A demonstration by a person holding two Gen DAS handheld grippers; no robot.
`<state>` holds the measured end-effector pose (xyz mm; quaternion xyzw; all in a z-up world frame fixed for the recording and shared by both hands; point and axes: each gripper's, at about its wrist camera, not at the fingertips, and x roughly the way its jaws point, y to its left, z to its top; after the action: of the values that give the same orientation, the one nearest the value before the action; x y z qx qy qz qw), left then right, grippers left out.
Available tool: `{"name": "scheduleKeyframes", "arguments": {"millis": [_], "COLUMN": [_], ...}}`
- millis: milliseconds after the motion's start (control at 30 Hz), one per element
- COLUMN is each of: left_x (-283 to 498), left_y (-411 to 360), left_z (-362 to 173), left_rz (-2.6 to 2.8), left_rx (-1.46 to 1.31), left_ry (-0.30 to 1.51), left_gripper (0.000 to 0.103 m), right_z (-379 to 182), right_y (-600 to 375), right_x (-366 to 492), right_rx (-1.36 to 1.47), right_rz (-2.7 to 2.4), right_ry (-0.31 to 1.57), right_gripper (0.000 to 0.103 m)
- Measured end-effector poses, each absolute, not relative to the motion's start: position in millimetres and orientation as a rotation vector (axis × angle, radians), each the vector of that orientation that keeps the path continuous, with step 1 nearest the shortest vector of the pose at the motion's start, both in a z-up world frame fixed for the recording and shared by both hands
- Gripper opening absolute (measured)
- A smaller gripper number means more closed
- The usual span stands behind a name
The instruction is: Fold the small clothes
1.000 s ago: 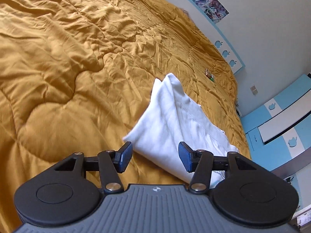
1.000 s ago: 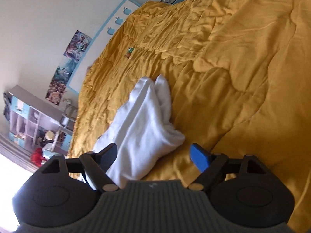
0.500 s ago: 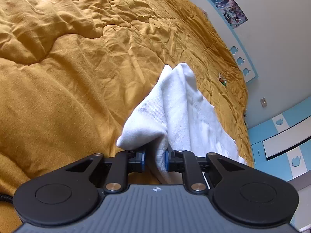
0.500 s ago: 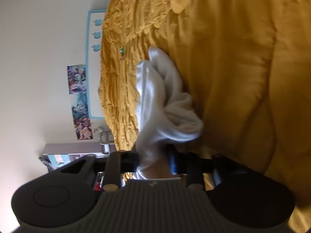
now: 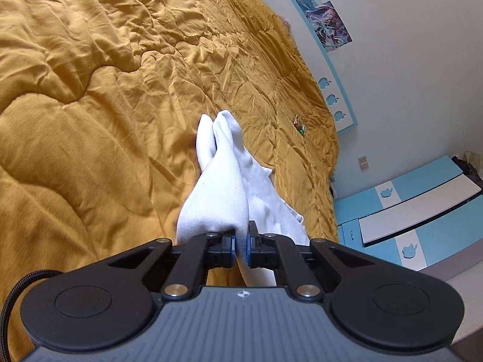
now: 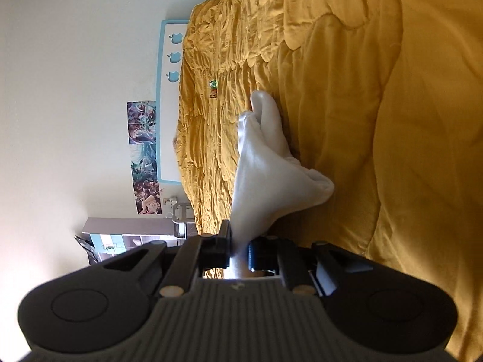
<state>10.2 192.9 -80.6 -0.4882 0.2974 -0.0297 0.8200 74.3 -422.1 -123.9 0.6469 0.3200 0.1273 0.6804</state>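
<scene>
A pair of white socks [image 5: 222, 187] lies on the mustard-yellow quilt [image 5: 90, 105], toes pointing away. My left gripper [image 5: 240, 246] is shut on the near end of the white socks and holds it raised off the quilt. In the right wrist view the same white socks [image 6: 265, 169] stretch away over the quilt [image 6: 392, 120]. My right gripper [image 6: 240, 249] is shut on their near end too. The toe ends rest on the quilt.
A small green and red wrapper [image 5: 299, 126] lies on the quilt beyond the socks; it also shows in the right wrist view [image 6: 213, 88]. A white wall with posters [image 5: 320, 15] and blue-white cabinets [image 5: 422, 208] border the bed. A shelf [image 6: 120, 238] stands by the wall.
Both grippers were open beside the socks, then closed on the near end. They have lifted it, so the socks now hang stretched toward the toes.
</scene>
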Motion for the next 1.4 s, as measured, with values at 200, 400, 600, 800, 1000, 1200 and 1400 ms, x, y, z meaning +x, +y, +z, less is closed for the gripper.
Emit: {"name": "scheduleKeyframes", "arguments": {"millis": [200,400,600,800,1000,1200,1400], "left_x": [-7,-6,-9,-10,-15,-23,-26], "left_y": [193,195,191,173,170,164,169], "left_z": [-93,-107,-108,-89,-71,-41,-3], "left_rz": [-0.073,-0.029,-0.014,0.041,0.141,0.38,0.344], "left_rx": [-1.016,-0.976,-0.898,-0.719,-0.646,-0.384,-0.399], "left_ry": [0.705,0.738,0.751,0.781,0.787,0.72,0.596], "left_gripper": [0.006,0.008,0.018,0.024,0.029,0.032,0.033], "right_z": [-118,-124,-123,-95,-77,-54,-33], "right_y": [-436,-443,-461,-453,-436,-411,-391], "right_x": [59,55,42,41,45,45,44], "right_rx": [1.365,1.294,1.267,0.973,0.821,0.608,0.373], "right_rz": [0.277,0.211,0.148,0.05,-0.027,-0.083,-0.17], "right_ry": [0.78,0.793,0.765,0.768,0.76,0.74,0.71], "right_gripper": [0.005,0.006,0.005,0.002,0.003,0.004,0.032]}}
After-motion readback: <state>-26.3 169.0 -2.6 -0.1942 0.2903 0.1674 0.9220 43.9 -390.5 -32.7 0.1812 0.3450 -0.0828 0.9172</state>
